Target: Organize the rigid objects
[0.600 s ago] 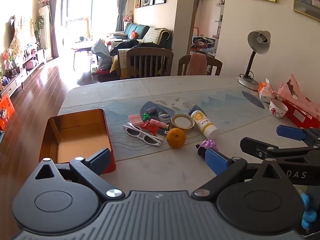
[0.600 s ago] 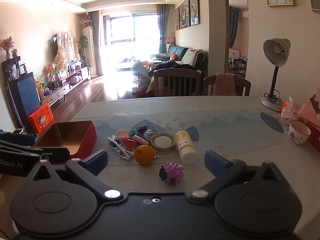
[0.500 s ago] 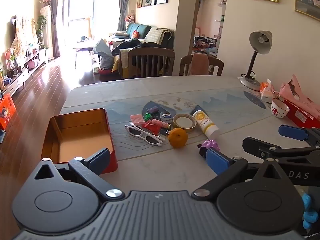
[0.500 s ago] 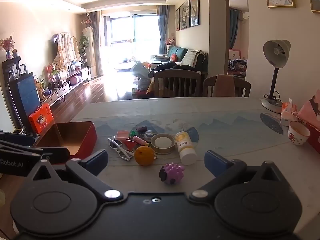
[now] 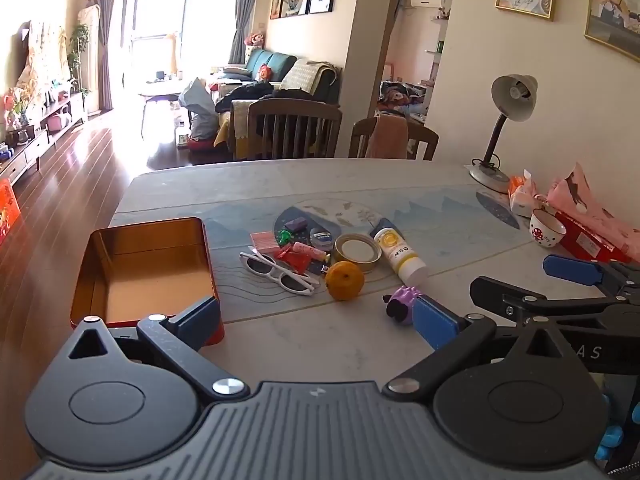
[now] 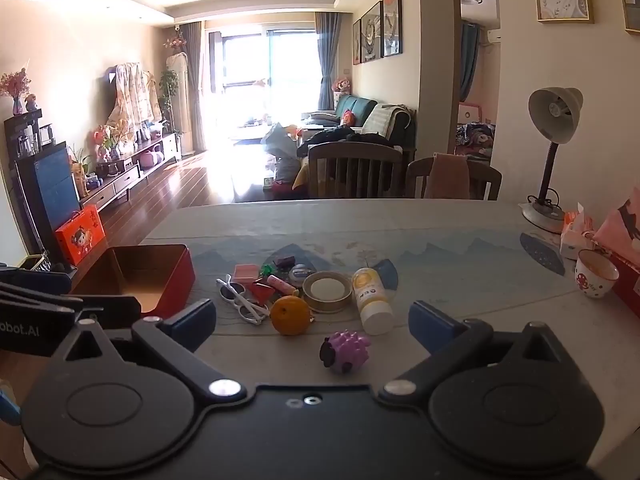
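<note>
An open red tin box (image 5: 144, 268) (image 6: 156, 280) sits empty at the table's left edge. Right of it lies a pile: white sunglasses (image 5: 280, 270) (image 6: 242, 300), an orange (image 5: 344, 275) (image 6: 291, 315), a round tin (image 5: 357, 251) (image 6: 327, 290), a yellow-white tube (image 5: 398, 254) (image 6: 372, 300), a purple spiky toy (image 5: 402, 304) (image 6: 346, 351) and several small items. My left gripper (image 5: 316, 320) is open and empty, above the near table edge. My right gripper (image 6: 314, 326) is open and empty, just behind the purple toy.
A desk lamp (image 5: 506, 128) (image 6: 550, 152), tissue packs, a small mushroom-print cup (image 5: 547, 227) (image 6: 596, 274) and a red box stand at the table's right. Two wooden chairs (image 5: 294, 128) stand behind the far edge. The table drops off to the floor on the left.
The left gripper's view has shifted slightly closer and to the right. The right gripper has barely moved. No object has moved.
</note>
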Demonstrator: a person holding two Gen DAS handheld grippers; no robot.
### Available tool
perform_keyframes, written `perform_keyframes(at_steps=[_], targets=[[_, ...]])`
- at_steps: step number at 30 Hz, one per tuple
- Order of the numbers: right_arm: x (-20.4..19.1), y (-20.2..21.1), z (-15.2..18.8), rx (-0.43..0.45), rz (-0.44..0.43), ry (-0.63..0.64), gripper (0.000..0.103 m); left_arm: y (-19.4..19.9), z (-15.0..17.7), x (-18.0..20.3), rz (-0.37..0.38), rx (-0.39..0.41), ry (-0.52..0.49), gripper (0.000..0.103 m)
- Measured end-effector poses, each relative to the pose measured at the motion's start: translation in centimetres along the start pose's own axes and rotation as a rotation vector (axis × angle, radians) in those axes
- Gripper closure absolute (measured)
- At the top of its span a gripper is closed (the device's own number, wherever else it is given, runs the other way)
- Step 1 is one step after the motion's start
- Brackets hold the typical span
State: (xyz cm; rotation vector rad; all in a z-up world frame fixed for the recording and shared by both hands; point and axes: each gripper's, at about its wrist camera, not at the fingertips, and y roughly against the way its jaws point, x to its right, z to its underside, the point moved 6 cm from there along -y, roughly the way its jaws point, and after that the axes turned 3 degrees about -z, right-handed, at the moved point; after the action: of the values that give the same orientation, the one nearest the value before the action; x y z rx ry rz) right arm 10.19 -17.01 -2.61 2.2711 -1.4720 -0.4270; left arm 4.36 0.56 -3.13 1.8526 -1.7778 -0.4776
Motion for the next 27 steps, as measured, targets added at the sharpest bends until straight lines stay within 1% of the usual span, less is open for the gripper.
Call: perform_keyframes(at_steps=[5,10,14,27], targets=[[-0.1,-0.1,-0.1,-0.002,-0.006,0.001,0.001,0.0,-0.2,0.0,-0.003,0.000,0.000,0.000],[0.0,-0.2,-0.1,0.001,-0.008,0.005,0.001,-0.1,-0.2,-0.5,-0.022,0.004,0.015,0.000],[0.1,-0.3,0.0,0.001,-0.006,0.003,0.000,-0.2,-0.5,-0.7,-0.024,0.015,0.022,0.000],[0.1,-0.5,0.1,-0.012,-0.009,0.001,0.001,-0.4,-0.6,-1.1,-0.024,0.012,0.025,0.000]])
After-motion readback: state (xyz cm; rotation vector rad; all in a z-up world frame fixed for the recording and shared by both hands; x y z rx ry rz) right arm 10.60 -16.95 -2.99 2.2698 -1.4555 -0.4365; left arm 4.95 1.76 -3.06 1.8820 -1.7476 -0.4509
